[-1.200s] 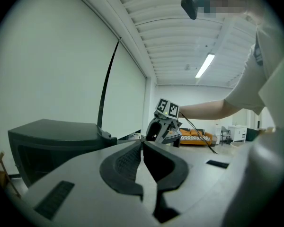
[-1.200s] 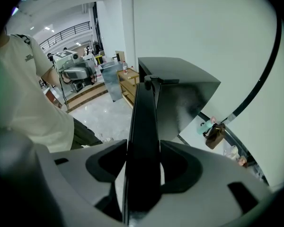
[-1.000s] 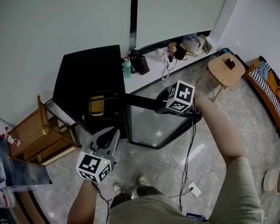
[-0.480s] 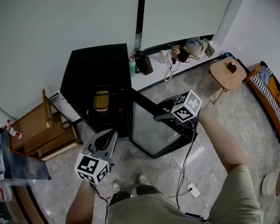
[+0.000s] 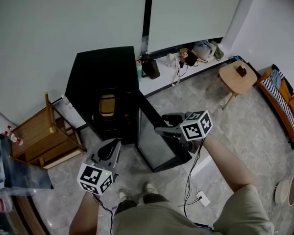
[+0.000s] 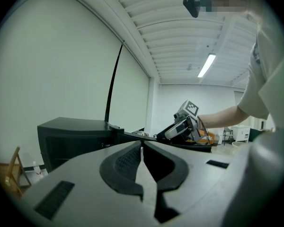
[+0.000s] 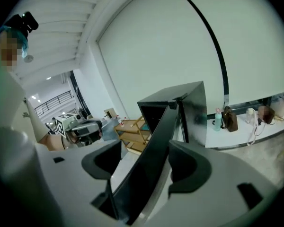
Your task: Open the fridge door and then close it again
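Grey plastic right gripper point(image 5: 162, 123): jaws wide apart, just been opening, astride the black fridge door's point(image 5: 157, 143) edge without clamping it. Door stands partly open from the black fridge point(image 5: 100, 75). Left gripper point(image 5: 110, 148): jaws together, empty, near the fridge front.

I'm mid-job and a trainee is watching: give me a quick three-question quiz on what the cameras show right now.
1. True or false: the fridge door stands open.
2. What is between the jaws of the right hand-held gripper? A) a teal bottle B) the fridge door's edge C) nothing
3. Fill in: the left hand-held gripper is ____ (open or shut) and holds nothing.

Key:
1. True.
2. B. Those jaws have just been opening and stand apart on either side of the edge.
3. shut.
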`<state>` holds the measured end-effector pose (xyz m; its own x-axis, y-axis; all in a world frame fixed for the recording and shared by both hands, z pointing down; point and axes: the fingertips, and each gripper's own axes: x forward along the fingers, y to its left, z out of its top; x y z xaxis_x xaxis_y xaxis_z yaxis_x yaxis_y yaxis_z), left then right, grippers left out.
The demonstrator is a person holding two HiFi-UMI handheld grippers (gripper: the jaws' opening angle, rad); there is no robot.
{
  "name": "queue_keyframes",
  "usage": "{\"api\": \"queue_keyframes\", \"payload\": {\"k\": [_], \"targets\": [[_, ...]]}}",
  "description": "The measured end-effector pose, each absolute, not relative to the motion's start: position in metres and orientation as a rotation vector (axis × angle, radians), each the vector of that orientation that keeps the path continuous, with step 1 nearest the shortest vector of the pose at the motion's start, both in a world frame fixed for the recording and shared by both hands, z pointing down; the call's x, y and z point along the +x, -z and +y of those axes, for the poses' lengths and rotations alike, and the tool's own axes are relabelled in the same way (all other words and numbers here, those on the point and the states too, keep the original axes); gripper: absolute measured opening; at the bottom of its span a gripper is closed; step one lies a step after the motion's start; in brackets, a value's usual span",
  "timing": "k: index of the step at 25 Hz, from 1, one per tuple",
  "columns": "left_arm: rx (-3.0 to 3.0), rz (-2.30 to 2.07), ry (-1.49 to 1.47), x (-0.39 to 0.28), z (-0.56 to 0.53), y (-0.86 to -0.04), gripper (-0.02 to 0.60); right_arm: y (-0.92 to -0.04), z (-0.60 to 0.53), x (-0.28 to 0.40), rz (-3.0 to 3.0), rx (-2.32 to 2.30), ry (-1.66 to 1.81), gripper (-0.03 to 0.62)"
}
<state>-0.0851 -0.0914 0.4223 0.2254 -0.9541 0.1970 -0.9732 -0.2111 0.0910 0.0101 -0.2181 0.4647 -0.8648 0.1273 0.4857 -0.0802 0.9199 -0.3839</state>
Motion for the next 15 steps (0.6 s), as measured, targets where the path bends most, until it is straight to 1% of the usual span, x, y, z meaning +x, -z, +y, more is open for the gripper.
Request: {"api": "queue_keyframes", "payload": {"k": [4,8,10,15], "targets": [[2.296,-1.839,-0.136,-0.087,-0.083,-0.42,0.017,-0.442,-0.187,0.008,-2.681,-0.101,-0.693,0.267],[2.281,-1.847,-0.13,-0.093,-0.077,-0.421,0.017,-0.435,-0.166,0.003,-2.743,-0.099,-0.674,0.267],[2.273,-1.853,-0.127,-0.095,-0.073,-0.421,0.017,-0.432,-0.165,0.002,-2.779,-0.061,-0.717,0.267],[2.251,-1.863,-0.121,-0.1,-0.063,-0.425,0.017,-0.426,-0.176,0.004,-2.881,0.099,-0.993,0.259]]}}
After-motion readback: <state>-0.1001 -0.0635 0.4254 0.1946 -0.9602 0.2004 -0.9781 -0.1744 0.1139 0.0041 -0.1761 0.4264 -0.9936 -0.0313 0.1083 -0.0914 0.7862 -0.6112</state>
